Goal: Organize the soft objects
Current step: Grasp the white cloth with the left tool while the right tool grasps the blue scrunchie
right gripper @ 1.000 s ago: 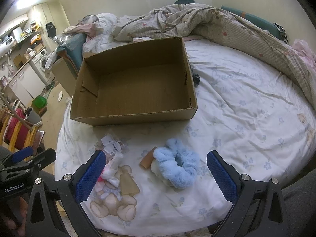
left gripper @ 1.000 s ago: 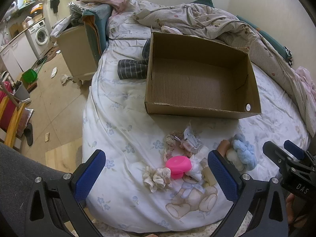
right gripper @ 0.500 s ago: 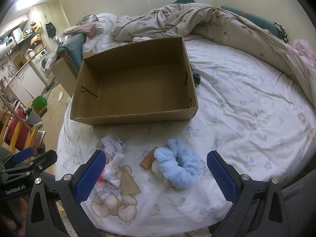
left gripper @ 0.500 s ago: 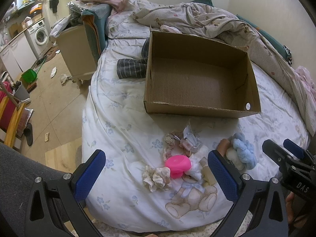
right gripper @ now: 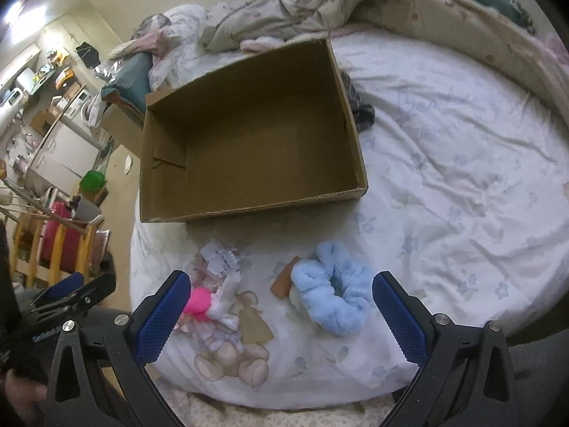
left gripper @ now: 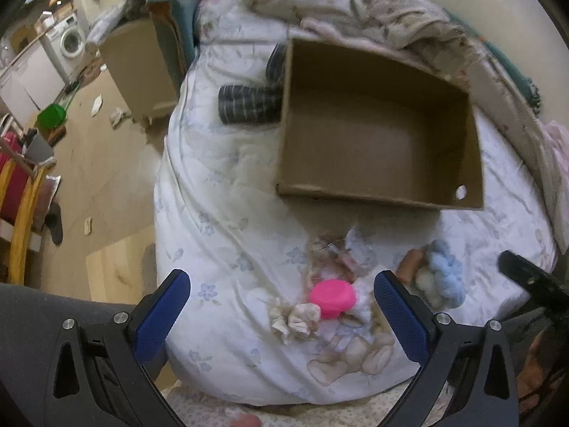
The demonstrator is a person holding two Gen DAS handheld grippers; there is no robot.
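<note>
An empty cardboard box point(left gripper: 377, 135) point(right gripper: 249, 142) lies open on the bed. In front of it is a heap of small soft things: a pink round piece point(left gripper: 332, 299) point(right gripper: 197, 300), a cream scrunchie point(left gripper: 297, 318), tagged frilly pieces point(left gripper: 338, 249) point(right gripper: 220, 261), and a fluffy light blue scrunchie point(right gripper: 332, 293) point(left gripper: 444, 270) beside a brown piece point(right gripper: 282, 281). My left gripper point(left gripper: 281, 315) is open just short of the pink piece. My right gripper point(right gripper: 281, 313) is open, its fingers either side of the blue scrunchie and heap, touching nothing.
A rumpled quilt point(right gripper: 320, 0) lies behind the box. Dark striped cloth point(left gripper: 249, 103) rests by the box's left side. The bed edge point(left gripper: 160, 213) drops to a floor with a cabinet point(left gripper: 138, 67) and a yellow rack point(left gripper: 21, 213).
Both grippers have moved forward and lower toward the heap, so the box and soft things look closer. Nothing has been taken hold of.
</note>
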